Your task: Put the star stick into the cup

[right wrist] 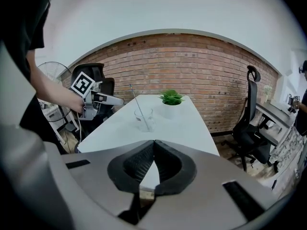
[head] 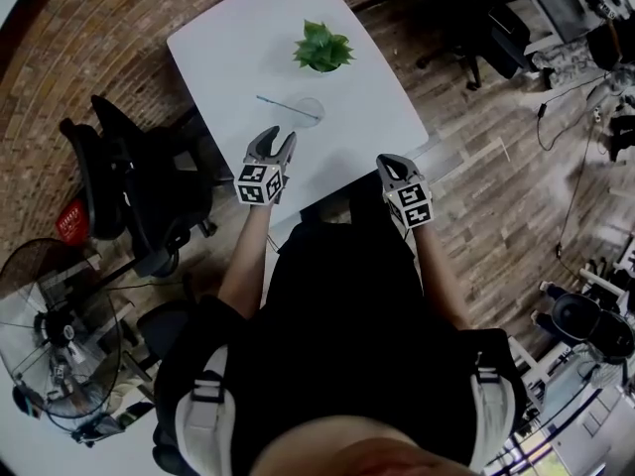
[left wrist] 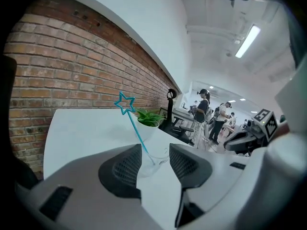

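Note:
A clear cup [head: 310, 112] stands on the white table [head: 238, 48], and the thin blue star stick [head: 283, 103] rests in it, leaning out to the left. In the left gripper view the stick [left wrist: 135, 130] rises from the cup [left wrist: 158, 159] with its star at the top. My left gripper [head: 278, 137] hovers just short of the cup, open, with nothing between its jaws [left wrist: 154, 152]. My right gripper [head: 392, 160] hangs at the table's near edge, shut and empty [right wrist: 154, 143]. It sees the cup [right wrist: 144, 120] and the stick [right wrist: 136, 104] farther up the table.
A small green plant in a white pot [head: 322, 48] stands just beyond the cup. Black office chairs [head: 129, 177] stand left of the table, and a floor fan [head: 55, 335] lower left. Another chair [right wrist: 249, 123] stands to the right, with people at desks farther off.

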Motion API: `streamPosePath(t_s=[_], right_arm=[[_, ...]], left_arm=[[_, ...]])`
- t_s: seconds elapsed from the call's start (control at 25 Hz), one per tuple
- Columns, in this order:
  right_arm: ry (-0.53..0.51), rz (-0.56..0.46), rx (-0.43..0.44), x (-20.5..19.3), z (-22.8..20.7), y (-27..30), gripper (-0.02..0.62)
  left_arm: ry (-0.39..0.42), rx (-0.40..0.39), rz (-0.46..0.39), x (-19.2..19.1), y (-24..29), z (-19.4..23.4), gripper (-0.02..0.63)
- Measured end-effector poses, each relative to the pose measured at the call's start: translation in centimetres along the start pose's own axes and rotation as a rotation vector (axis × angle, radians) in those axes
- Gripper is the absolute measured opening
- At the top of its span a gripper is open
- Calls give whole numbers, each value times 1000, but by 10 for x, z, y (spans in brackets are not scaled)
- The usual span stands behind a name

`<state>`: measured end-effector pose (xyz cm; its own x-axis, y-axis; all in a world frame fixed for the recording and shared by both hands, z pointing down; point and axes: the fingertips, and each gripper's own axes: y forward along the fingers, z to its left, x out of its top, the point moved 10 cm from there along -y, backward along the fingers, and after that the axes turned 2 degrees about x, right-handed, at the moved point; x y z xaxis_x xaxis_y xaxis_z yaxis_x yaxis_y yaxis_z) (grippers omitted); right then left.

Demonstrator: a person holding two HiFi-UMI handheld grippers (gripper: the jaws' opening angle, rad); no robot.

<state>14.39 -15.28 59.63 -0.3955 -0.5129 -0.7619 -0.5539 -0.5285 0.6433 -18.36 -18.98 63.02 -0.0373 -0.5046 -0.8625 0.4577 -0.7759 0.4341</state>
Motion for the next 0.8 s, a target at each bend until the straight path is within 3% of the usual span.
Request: streamPosePath(t_s=[0.24,0.52,0.8], right_arm=[[2,-36,7,3,22,6,-2],[18,-77,30,9,46,11,-2],[-10,-74,60,9,66,19,-2]], left_arm=[[72,-26,-8,1,-25,-5,179],[110,-27,-54,8,-64,-3,61],[131,-36,-73,5,-110,5,38]])
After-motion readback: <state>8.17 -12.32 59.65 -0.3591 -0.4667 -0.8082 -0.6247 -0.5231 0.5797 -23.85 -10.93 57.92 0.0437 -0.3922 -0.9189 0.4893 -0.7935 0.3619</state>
